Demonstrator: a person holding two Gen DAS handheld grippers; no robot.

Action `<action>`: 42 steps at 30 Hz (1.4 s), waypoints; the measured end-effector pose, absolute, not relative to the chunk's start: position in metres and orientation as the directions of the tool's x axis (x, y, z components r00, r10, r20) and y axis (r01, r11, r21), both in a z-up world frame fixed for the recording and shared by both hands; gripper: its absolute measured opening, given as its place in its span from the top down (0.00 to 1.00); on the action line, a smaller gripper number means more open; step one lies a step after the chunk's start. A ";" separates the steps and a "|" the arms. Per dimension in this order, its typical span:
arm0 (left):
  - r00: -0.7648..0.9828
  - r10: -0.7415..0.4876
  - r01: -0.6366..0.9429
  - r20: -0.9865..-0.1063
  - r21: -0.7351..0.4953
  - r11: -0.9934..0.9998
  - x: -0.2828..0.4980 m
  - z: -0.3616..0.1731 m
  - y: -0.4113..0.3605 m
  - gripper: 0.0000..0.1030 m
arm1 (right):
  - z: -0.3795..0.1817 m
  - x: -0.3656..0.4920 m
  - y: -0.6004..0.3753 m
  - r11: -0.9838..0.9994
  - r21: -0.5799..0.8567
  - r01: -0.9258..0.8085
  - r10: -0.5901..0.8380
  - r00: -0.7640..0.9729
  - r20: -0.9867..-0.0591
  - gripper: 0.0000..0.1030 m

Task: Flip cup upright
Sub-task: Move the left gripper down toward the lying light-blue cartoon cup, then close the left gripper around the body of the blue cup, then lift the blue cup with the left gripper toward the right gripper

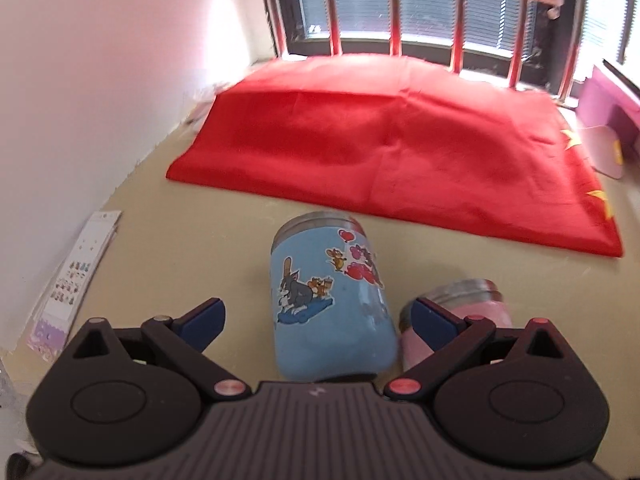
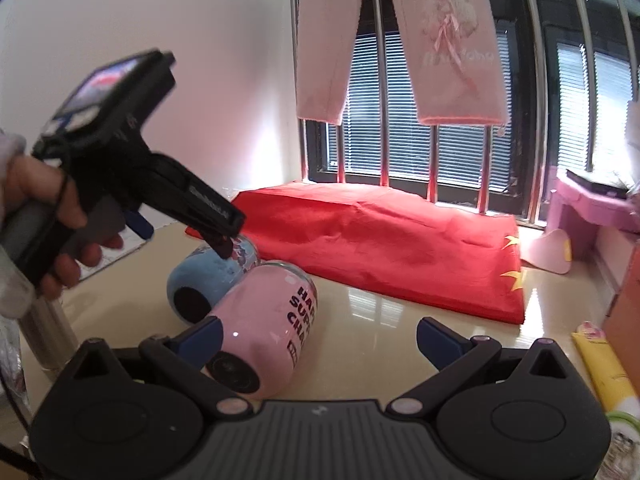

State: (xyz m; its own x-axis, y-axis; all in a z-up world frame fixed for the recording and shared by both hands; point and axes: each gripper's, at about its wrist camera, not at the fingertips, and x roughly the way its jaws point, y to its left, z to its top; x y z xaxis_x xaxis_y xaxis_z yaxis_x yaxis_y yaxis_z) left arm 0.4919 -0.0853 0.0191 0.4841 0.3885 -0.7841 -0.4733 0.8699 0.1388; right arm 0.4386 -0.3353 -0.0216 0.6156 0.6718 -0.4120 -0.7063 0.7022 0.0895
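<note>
A blue cartoon cup (image 1: 328, 300) lies on its side on the beige table, steel rim pointing away. My left gripper (image 1: 320, 316) is open, its blue pads either side of the cup without touching. A pink cup (image 1: 460, 320) lies on its side just right of it. In the right wrist view the pink cup (image 2: 264, 328) lies base towards me, the blue cup (image 2: 212, 280) behind it. My right gripper (image 2: 320, 340) is open around the pink cup's right part, the left pad close to it. The left gripper's body (image 2: 132, 184) hovers over the blue cup.
A red flag cloth (image 1: 392, 144) covers the table's far part by a barred window (image 1: 400, 4). Sticker sheets (image 1: 72, 280) lie at the left wall. Pink boxes (image 2: 592, 212) stand at the right, a yellow tube (image 2: 604, 368) lies near right. Pink trousers (image 2: 400, 40) hang overhead.
</note>
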 end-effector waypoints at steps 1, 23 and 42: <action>0.472 0.390 -0.476 -0.790 0.144 0.868 0.497 0.014 -0.084 0.04 | -0.023 0.443 -0.335 0.688 0.105 -0.718 0.688 0.599 -0.409 0.00; 0.492 0.309 -0.463 -0.814 0.056 0.885 0.485 0.000 -0.087 0.19 | -0.013 0.448 -0.335 0.709 0.115 -0.696 0.672 0.616 -0.411 0.00; 0.657 -0.026 0.047 -0.754 0.007 0.999 0.347 0.042 -0.148 0.19 | 0.000 0.329 -0.345 0.821 -0.003 -0.570 0.487 0.704 -0.517 0.00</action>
State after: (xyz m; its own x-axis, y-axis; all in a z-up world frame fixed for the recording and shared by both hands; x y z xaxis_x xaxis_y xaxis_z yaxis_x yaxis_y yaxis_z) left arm 0.3466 -0.1480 0.0418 0.6567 -0.0259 -0.7537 0.0473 0.9989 0.0068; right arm 0.3293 -0.3450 0.0005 0.7038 0.4869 -0.5173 -0.5703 0.8214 -0.0029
